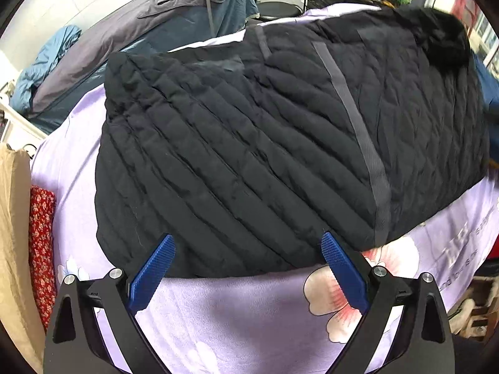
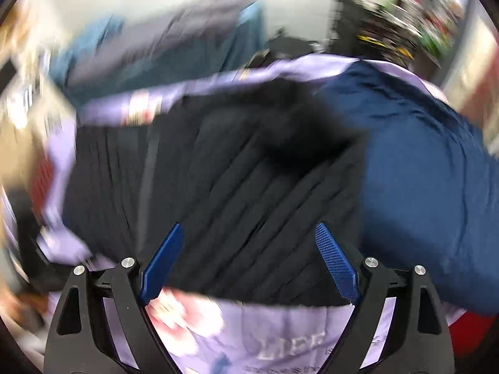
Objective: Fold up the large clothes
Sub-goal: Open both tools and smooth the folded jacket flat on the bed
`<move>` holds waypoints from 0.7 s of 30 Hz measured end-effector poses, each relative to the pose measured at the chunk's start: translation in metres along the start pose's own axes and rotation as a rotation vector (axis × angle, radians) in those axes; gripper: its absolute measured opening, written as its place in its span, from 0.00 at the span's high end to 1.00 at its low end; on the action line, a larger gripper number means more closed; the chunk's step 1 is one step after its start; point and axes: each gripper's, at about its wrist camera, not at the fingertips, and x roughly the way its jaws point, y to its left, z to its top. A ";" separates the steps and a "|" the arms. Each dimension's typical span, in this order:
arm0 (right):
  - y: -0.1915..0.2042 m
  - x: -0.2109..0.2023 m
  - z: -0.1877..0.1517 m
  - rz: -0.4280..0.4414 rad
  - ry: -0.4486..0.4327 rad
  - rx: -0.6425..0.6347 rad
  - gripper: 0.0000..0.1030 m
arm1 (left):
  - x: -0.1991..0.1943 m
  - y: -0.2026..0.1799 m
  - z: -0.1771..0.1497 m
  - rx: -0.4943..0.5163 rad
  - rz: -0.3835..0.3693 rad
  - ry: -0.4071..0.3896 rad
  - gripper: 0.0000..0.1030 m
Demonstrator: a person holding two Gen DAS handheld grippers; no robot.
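A: Where is the black quilted coat (image 1: 280, 143)?
B: Folded into a thick block on the lilac flowered sheet (image 1: 237, 318), its near hem towards the sheet's near edge. A fur-trimmed hood (image 1: 443, 37) lies at its far right corner.
A: And the left tool (image 1: 248, 243)?
B: Jaws spread wide above the near hem, nothing between them.
A: The right tool (image 2: 249, 233)?
B: Blurred view, yet the jaws stand apart, empty, over the coat. A navy garment (image 2: 430, 193) lies beside the coat's right edge.
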 end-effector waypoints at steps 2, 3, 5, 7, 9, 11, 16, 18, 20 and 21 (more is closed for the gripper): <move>0.029 0.018 -0.015 -0.006 0.049 -0.112 0.17 | 0.004 0.000 -0.002 0.001 -0.001 0.004 0.10; 0.041 0.027 -0.019 0.004 0.066 -0.153 0.17 | 0.008 0.001 -0.002 -0.001 0.002 0.008 0.10; 0.049 0.041 -0.020 -0.007 0.097 -0.170 0.17 | 0.017 0.007 -0.001 0.000 0.016 0.020 0.10; 0.053 0.059 -0.015 -0.054 0.137 -0.188 0.17 | 0.026 0.014 0.003 0.002 0.012 0.035 0.09; 0.053 0.072 -0.005 -0.075 0.140 -0.198 0.17 | 0.035 0.020 0.013 0.012 -0.004 0.041 0.09; 0.053 0.080 0.002 -0.109 0.138 -0.210 0.17 | 0.040 0.022 0.023 0.034 0.006 0.036 0.08; 0.043 0.105 0.014 -0.157 0.156 -0.216 0.17 | 0.056 0.032 0.057 0.024 0.001 0.031 0.05; 0.039 0.113 0.015 -0.160 0.163 -0.199 0.15 | 0.069 0.036 0.067 0.010 -0.015 0.056 0.05; 0.038 0.119 0.017 -0.168 0.165 -0.192 0.14 | 0.079 0.038 0.074 0.006 -0.020 0.073 0.05; 0.043 0.122 0.019 -0.174 0.170 -0.194 0.14 | 0.081 0.040 0.076 0.004 -0.020 0.078 0.05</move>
